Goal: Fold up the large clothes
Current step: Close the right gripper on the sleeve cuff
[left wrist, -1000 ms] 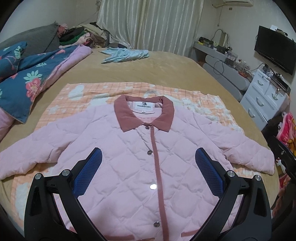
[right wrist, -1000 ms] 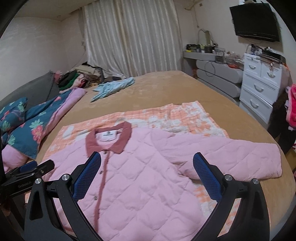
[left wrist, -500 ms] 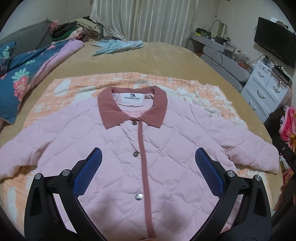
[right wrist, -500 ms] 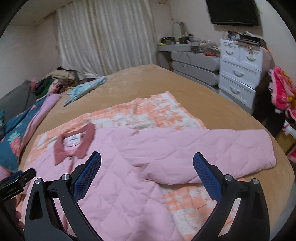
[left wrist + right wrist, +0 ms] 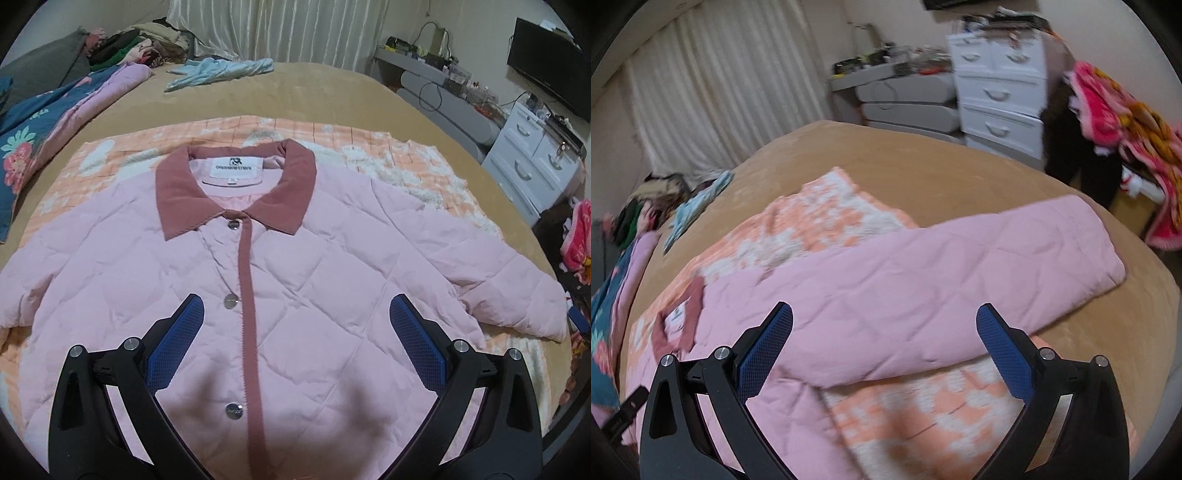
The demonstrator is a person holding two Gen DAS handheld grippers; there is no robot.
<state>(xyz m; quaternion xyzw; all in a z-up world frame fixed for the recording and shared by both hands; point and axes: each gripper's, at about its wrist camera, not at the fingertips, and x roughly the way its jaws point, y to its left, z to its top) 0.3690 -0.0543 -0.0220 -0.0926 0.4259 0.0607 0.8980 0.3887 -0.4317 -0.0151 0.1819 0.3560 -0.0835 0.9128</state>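
Right gripper (image 5: 884, 321) swung sleeveward, one jacket (image 5: 295, 280)

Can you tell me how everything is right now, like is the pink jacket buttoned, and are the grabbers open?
pink quilted jacket: spread flat, front up, buttoned, unfolded
collar: lying open and flat
right sleeve: stretched out straight
left gripper: open, empty, above the jacket front
right gripper: open, empty, above the sleeve
orange checked blanket: laid flat under the jacket
white drawers: all shut
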